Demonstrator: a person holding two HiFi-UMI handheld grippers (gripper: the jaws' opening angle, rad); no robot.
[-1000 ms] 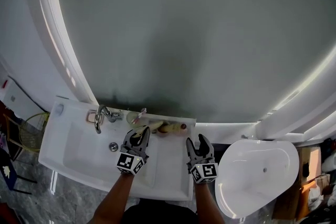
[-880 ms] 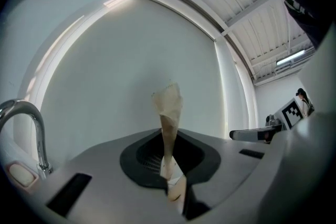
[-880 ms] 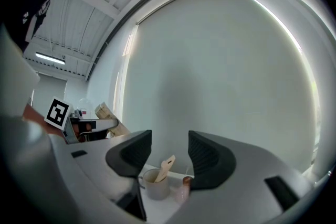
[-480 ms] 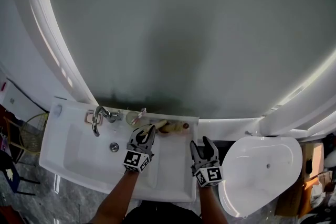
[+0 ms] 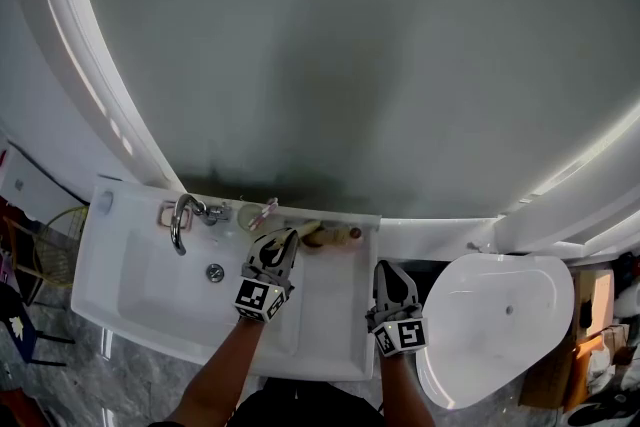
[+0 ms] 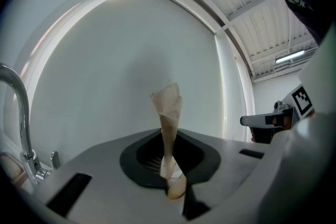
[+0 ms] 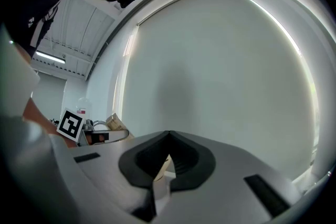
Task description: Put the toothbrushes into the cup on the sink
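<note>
**Toothbrush pinched beside the cup, other tool pressed shut**

Farthest left, a white sink point(image 5: 130, 260) with a chrome faucet point(image 5: 181, 215) arching over the basin from the back ledge. Below the faucet, the round drain point(image 5: 215, 272).

Just right of the faucet, on that ledge, a small pale cup point(image 5: 252, 221). Poking out of it, a pinkish stem point(image 5: 267, 209), possibly a toothbrush, though too small in the head view to be sure.

Next rightward from the faucet and nearer the person, the left gripper point(image 6: 176, 186), pointing level toward the wall. Jaws pressed onto the lower end of a tan, paper-wrapped toothbrush point(image 6: 169, 123), which stands upright between them with its crumpled top well above the jaws. Held near the cup, not in it.

Farther right of the faucet, lying flat along the ledge, a tan object point(image 5: 330, 237) with a reddish end.

Farther right again, near the sink's right edge, the right gripper point(image 5: 387, 267), also level. Jaws just closed and now pressed together, with nothing plainly caught between them.

Farthest from the faucet, past the sink's right edge, a white oval fixture point(image 5: 500, 335).
</note>
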